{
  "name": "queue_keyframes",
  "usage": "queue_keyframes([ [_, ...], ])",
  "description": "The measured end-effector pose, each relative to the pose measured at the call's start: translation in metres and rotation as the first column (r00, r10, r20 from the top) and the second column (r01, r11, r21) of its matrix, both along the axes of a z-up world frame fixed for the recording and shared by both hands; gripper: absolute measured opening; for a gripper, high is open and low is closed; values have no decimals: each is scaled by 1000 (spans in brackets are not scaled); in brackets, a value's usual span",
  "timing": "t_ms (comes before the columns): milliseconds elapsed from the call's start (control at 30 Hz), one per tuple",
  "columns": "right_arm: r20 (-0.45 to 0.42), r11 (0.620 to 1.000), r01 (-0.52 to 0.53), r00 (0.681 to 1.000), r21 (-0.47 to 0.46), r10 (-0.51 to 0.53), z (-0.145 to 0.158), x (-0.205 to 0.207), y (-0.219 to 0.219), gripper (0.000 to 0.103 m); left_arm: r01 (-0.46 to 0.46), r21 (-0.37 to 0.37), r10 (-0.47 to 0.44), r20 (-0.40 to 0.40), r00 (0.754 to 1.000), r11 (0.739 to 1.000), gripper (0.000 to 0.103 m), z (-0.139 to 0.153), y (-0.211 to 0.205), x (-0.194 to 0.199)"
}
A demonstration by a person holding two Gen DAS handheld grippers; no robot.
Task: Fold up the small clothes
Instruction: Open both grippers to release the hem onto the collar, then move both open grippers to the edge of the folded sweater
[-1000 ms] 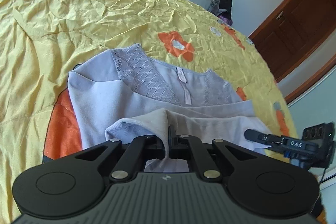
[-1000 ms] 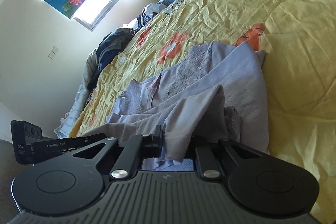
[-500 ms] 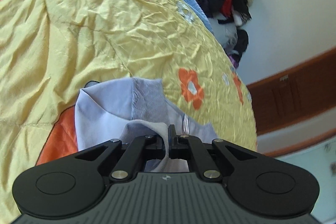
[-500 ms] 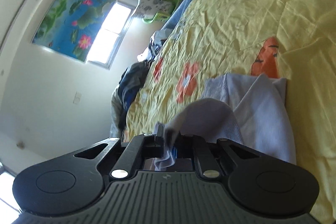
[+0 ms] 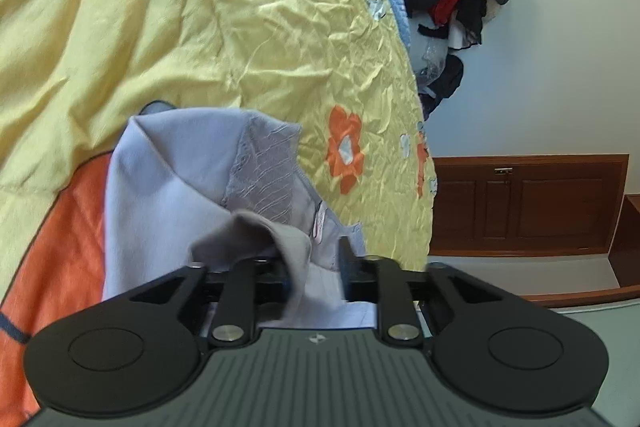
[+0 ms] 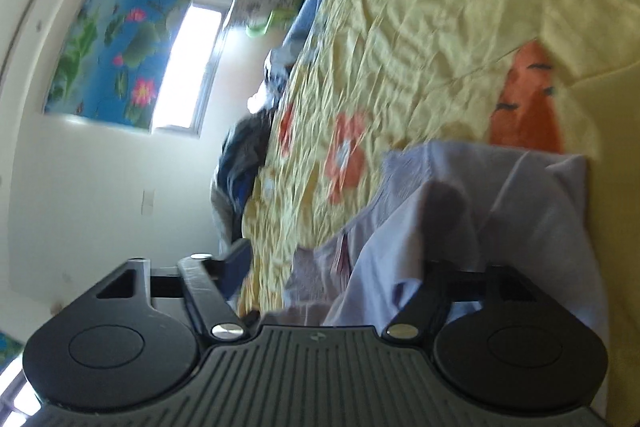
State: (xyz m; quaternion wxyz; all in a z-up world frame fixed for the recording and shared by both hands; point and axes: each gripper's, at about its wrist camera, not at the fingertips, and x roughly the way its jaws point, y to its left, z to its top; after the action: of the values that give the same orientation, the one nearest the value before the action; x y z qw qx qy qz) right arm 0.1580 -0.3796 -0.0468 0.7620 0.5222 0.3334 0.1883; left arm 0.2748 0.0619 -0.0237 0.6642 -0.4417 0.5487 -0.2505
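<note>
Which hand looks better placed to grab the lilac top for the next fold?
Left, probably. The left tongs stand slightly apart with a fold of the lilac top between them, so closing would catch it. The right tongs gape wide, with cloth only draped over one finger.

The top [image 5: 168, 195] ahead of the black left claw [image 5: 314, 267] is pale lilac, with a lace-patterned panel at the neck. The bedspread [image 5: 200, 27] beyond it is yellow with orange flowers. Left of the black right claw [image 6: 332, 267], the blind [image 6: 112, 55] is blue with pink lotus blooms.
</note>
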Motion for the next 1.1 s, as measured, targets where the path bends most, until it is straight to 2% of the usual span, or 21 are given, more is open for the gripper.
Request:
queue_keyframes([
  [33, -6, 999, -34, 999, -21, 34, 2, 2, 4, 87, 3, 19, -3, -4, 1000, 1000, 63, 1, 1, -1],
  [67, -14, 997, -69, 998, -42, 69, 4, 2, 9, 88, 4, 31, -4, 2, 1000, 1000, 71, 2, 2, -2],
  [167, -27, 992, -124, 992, -31, 123, 7, 3, 16, 89, 17, -1, -17, -10, 1000, 1000, 72, 2, 3, -2],
  [267, 15, 989, -125, 992, 84, 124, 8, 15, 13, 89, -4, -22, 4, -12, 1000, 1000, 72, 5, -2, 8],
  [300, 38, 987, -107, 994, 119, 103, 9, 19, 10, 89, -39, -60, 38, -18, 999, 997, 72, 6, 0, 13],
  [367, 89, 973, 1, 996, 231, -22, 13, 23, -5, 89, -134, -133, 129, -43, 991, 982, 72, 6, 8, 24],
  [433, 93, 945, 125, 983, 302, -160, 11, 21, -16, 91, -244, -131, 237, -64, 969, 961, 72, 7, 19, 30],
  [467, 71, 937, 191, 973, 293, -221, 10, 21, -22, 91, -279, -127, 273, -60, 960, 952, 72, 9, 25, 31],
  [533, 45, 951, 227, 969, 212, -241, 11, 17, -23, 91, -288, -116, 286, -39, 958, 950, 72, 14, 30, 32],
  [600, 67, 975, 187, 978, 121, -196, 16, 11, -18, 91, -256, -50, 257, 27, 966, 965, 72, 26, 31, 28],
  [667, 94, 991, 131, 987, 35, -134, 22, 4, -8, 91, -204, 78, 194, 126, 973, 976, 73, 40, 22, 18],
  [767, 72, 997, 14, 997, -74, -8, 22, 3, 11, 92, -101, 268, 32, 251, 967, 958, 76, 52, -2, -3],
  [833, 21, 986, -21, 999, -164, 25, 19, 2, 19, 93, -30, 413, -108, 306, 946, 910, 76, 50, -25, -23],
  [867, -2, 975, 0, 1000, -223, 0, 19, -1, 22, 93, -6, 489, -174, 321, 931, 872, 76, 47, -37, -35],
  [933, 7, 935, 63, 998, -350, -64, 28, -11, 30, 85, -10, 608, -261, 354, 898, 794, 76, 42, -56, -57],
  [967, 34, 894, 79, 997, -442, -71, 38, -17, 41, 88, -27, 656, -297, 378, 877, 754, 76, 40, -64, -68],
  [1000, 65, 837, 90, 996, -540, -65, 48, -24, 54, 93, -55, 699, -327, 400, 856, 713, 76, 38, -70, -80],
  [1033, 97, 778, 93, 994, -621, -42, 56, -32, 69, 94, -81, 734, -348, 413, 842, 674, 76, 35, -75, -89],
  [1067, 119, 732, 84, 993, -676, -4, 61, -40, 82, 94, -101, 761, -367, 419, 831, 640, 76, 33, -80, -96],
  [1100, 129, 705, 70, 991, -706, 31, 63, -47, 92, 94, -121, 783, -382, 424, 821, 610, 76, 30, -82, -102],
])
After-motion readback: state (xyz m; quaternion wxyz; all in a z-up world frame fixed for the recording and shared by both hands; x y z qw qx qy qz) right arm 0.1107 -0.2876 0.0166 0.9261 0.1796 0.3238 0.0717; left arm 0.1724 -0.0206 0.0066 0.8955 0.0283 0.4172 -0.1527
